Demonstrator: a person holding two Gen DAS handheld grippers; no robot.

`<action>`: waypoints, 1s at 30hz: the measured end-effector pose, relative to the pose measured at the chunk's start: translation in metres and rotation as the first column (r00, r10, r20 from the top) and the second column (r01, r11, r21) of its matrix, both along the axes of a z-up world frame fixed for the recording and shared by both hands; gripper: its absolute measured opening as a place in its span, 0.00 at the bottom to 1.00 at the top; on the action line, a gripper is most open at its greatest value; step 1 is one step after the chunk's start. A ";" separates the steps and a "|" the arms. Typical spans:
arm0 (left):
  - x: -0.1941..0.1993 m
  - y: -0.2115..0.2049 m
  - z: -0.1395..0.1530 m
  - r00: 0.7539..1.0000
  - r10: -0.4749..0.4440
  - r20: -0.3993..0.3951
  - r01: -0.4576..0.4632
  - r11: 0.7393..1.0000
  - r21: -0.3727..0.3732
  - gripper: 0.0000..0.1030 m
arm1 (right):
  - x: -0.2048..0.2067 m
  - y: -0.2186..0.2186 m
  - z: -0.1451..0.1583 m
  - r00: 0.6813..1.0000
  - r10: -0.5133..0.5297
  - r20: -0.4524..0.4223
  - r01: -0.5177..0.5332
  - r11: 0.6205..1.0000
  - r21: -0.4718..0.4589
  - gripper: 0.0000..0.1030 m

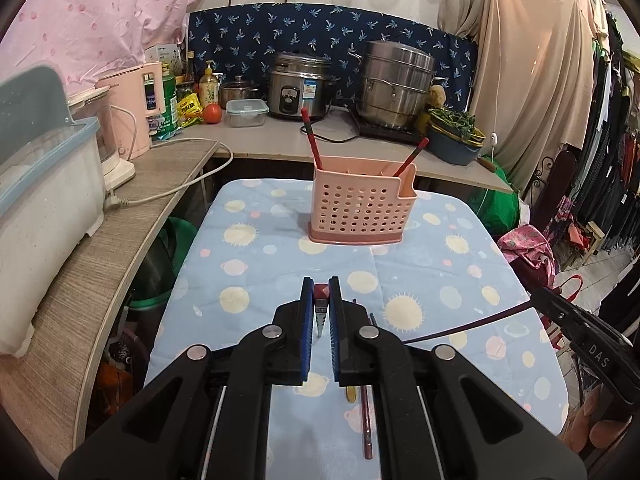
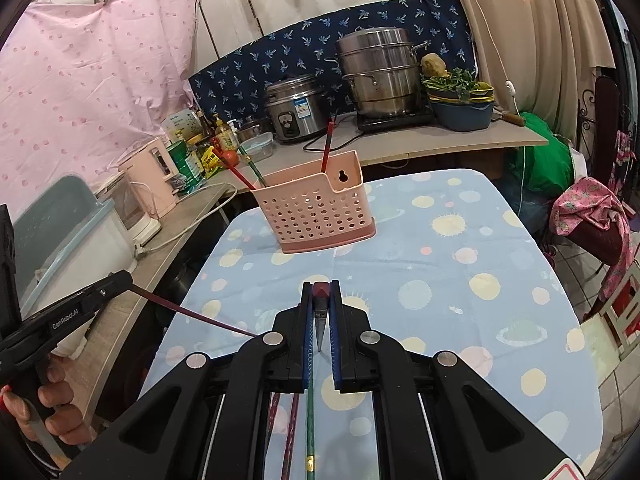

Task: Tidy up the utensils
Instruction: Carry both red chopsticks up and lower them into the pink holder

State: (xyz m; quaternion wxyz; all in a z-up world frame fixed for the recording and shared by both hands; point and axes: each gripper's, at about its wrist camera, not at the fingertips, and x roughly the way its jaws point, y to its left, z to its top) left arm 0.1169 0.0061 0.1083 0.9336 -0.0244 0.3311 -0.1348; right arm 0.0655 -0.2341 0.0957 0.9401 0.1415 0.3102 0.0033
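Observation:
A pink perforated utensil basket (image 1: 362,208) stands on the blue patterned table (image 1: 260,264); it also shows in the right wrist view (image 2: 316,212). Red chopsticks (image 1: 312,140) stick up from it, and a green one (image 2: 252,164) too. My left gripper (image 1: 321,300) is shut on a dark red chopstick (image 1: 322,294), seen end-on; its shaft (image 2: 192,312) shows in the right wrist view. My right gripper (image 2: 321,300) is shut on another chopstick (image 2: 321,292); its shaft (image 1: 472,326) shows in the left wrist view. More chopsticks (image 2: 310,428) lie on the table below.
A wooden counter (image 1: 100,264) runs along the left with a plastic bin (image 1: 44,184) and a pink appliance (image 1: 132,108). At the back stand a rice cooker (image 1: 298,88), a steel steamer pot (image 1: 394,84) and a bowl of greens (image 1: 456,132). Clothes hang at right.

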 end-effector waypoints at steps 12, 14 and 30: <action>0.040 -0.018 0.030 0.999 -0.023 0.025 0.024 0.999 -0.043 0.07 | 0.037 -0.020 0.034 0.997 0.000 0.072 -0.003 0.999 0.039 0.07; 0.050 -0.021 0.041 0.999 -0.024 0.038 0.026 0.998 -0.058 0.07 | 0.048 -0.025 0.044 0.996 0.000 0.092 -0.005 0.998 0.055 0.07; 0.147 -0.036 0.140 0.969 0.039 0.246 -0.002 0.989 -0.147 0.07 | 0.167 -0.046 0.120 0.958 -0.046 0.282 0.016 0.994 0.109 0.07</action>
